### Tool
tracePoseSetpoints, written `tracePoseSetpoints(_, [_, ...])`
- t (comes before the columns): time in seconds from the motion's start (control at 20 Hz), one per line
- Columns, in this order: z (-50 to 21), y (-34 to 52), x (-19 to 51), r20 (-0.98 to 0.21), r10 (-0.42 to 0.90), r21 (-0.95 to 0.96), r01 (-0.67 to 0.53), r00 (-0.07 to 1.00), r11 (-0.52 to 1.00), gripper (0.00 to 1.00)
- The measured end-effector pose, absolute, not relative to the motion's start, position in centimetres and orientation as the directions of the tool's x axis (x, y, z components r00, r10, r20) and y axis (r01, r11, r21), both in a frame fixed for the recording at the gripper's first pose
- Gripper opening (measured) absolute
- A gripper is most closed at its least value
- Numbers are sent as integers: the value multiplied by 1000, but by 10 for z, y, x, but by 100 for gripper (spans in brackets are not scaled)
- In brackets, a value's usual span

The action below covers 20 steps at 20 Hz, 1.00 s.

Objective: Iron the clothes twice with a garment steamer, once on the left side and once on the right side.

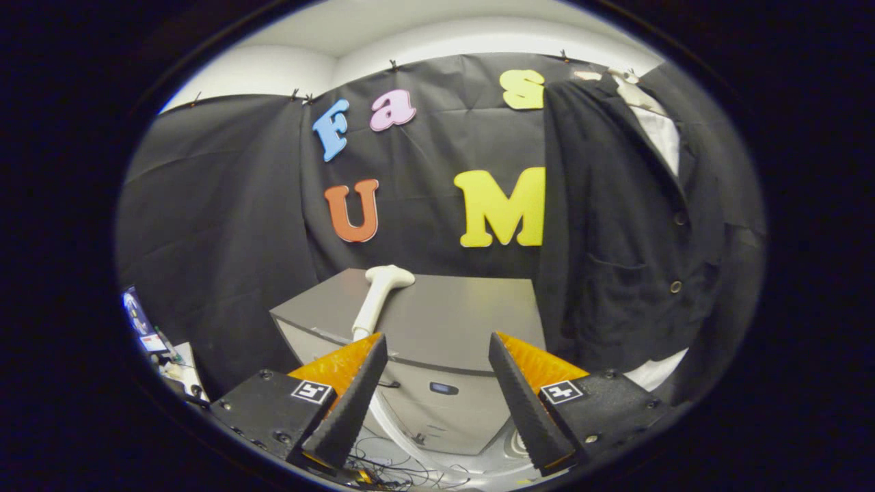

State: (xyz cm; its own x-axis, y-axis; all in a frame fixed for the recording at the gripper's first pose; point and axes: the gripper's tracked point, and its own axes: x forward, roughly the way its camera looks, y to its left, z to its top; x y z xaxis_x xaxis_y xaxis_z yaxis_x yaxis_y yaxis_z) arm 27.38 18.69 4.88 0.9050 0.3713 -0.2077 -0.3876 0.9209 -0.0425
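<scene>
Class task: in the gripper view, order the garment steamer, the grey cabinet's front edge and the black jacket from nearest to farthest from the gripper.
The gripper is open.
1. Grey cabinet: front edge between the fingers.
2. Garment steamer: on the cabinet, beyond the left finger.
3. Black jacket: hanging beyond, on the right.

A grey cabinet (pixel 451 321) stands against the black cloth wall (pixel 225 205), its flat top tilting toward twelve o'clock and its pale front panel facing down toward six. A small dark oval handle (pixel 443 388) sits in the middle of that front. At six o'clock a tangle of thin dark cables (pixel 389 471) lies below it. At eight o'clock a cluttered desk corner (pixel 160 352) shows, its items too small to tell. White ceiling (pixel 424 27) runs at twelve.
</scene>
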Motion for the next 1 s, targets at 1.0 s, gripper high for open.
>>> tracePoseSetpoints(1.0, [-18,366,435,-487,477,-103,-591,732,800,94])
